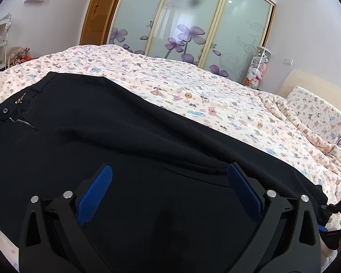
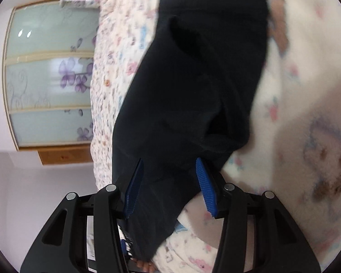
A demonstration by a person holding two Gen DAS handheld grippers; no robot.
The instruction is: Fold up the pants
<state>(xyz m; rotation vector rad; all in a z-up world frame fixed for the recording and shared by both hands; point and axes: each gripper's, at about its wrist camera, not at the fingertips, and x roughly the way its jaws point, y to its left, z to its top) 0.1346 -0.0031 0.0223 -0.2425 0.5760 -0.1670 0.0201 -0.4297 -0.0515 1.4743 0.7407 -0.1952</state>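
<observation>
Jaws of the left gripper (image 1: 169, 177) stand spread wide, blue pads (image 1: 95, 195) clear of the cloth and clasping nothing, poised just above the black pants (image 1: 84, 122). Those pants lie spread on the bear-print bedspread (image 1: 193, 95), waistband, snap and zipper toward the left of the view, with the sliding wardrobe doors (image 1: 188, 22) beyond. The right gripper (image 2: 169, 175), seen rolled sideways, has its jaws parted with a pant leg (image 2: 193, 79) lying loosely between the pads, unpinched.
</observation>
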